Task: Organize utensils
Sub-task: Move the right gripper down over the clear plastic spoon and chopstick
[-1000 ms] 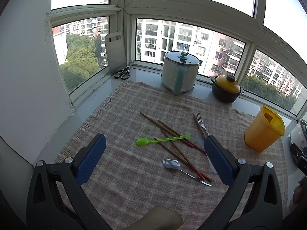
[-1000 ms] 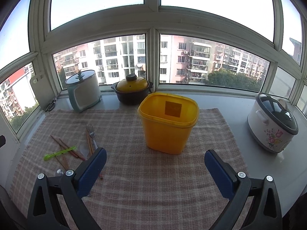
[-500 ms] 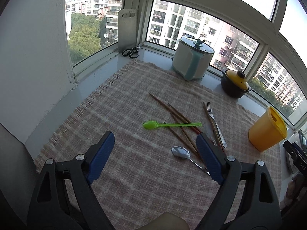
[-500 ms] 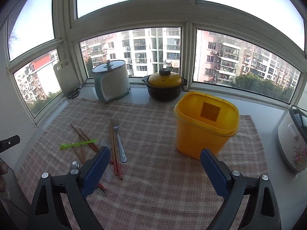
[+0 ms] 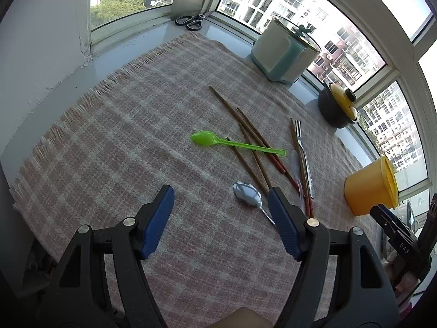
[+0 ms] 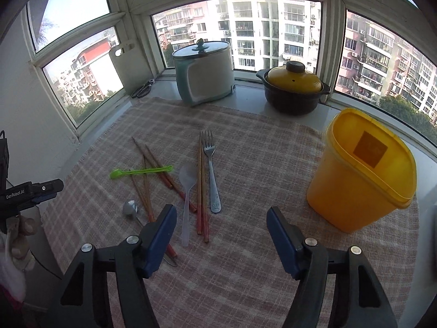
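Utensils lie scattered, all loose, on a checked cloth (image 5: 114, 142) spread over the windowsill counter, toward the middle and the half of the cloth nearer the yellow container (image 6: 363, 169). A green plastic spoon (image 5: 232, 142) lies across several wooden chopsticks (image 5: 245, 136); a metal spoon (image 5: 247, 191) lies nearest the cloth's near edge, and a clear plastic spoon (image 6: 187, 191), another pair of chopsticks (image 6: 201, 191) and a fork (image 6: 211, 169) lie side by side, pointing toward the far edge. The open-topped container stands upright near the cloth's right edge, apart from the pile, and appears empty as far as its inside can be seen. None of the utensils is gathered yet, so the work looks to be at its opening step: the approach to a first pick. The left gripper (image 5: 221, 216) hangs over bare cloth just beside the metal spoon, its jaws closing with nothing between them. The right gripper (image 6: 221, 229) hangs over the near edge, its jaws also closing on empty air, with the ends of the clear spoon and chopsticks just ahead of its left finger. The next move probably calls for bringing one gripper down so that its fingers straddle a single handle, flat against the cloth, without dragging its crossed neighbours, then carrying the piece to the yellow container.
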Demonstrator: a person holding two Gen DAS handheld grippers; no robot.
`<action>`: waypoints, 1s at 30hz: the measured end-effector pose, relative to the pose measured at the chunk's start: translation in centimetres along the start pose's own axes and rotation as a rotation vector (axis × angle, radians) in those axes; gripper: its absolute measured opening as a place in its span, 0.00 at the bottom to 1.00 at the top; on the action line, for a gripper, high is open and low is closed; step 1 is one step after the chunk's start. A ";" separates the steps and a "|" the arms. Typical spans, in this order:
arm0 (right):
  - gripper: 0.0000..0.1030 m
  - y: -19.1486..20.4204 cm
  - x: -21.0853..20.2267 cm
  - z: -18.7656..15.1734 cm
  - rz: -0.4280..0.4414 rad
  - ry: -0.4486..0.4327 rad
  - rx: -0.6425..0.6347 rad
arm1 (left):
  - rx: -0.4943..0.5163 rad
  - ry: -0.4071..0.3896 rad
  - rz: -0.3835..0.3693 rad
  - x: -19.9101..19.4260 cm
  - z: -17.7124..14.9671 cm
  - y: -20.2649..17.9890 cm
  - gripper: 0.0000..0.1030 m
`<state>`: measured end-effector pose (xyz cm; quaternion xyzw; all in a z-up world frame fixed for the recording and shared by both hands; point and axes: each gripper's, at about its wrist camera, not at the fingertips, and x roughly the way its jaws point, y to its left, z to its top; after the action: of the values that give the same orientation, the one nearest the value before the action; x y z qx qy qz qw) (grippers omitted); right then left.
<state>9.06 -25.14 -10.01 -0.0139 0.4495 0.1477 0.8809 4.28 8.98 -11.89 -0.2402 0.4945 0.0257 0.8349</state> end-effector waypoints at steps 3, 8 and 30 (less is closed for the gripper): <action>0.63 0.3 1.5 0.1 0.036 0.044 -0.023 | -0.015 0.041 -0.036 1.2 -0.4 -0.3 0.64; 0.55 0.6 3.8 0.6 0.074 0.105 -0.039 | -0.025 0.087 -0.067 2.9 -0.7 -0.9 0.59; 0.33 -0.2 14.1 5.6 0.223 0.346 0.025 | 0.016 0.239 -0.106 12.4 2.4 -5.9 0.37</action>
<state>21.30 -20.92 -17.97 0.0218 0.5945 0.2342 0.7689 14.23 2.39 -19.08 -0.2606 0.5773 -0.0511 0.7722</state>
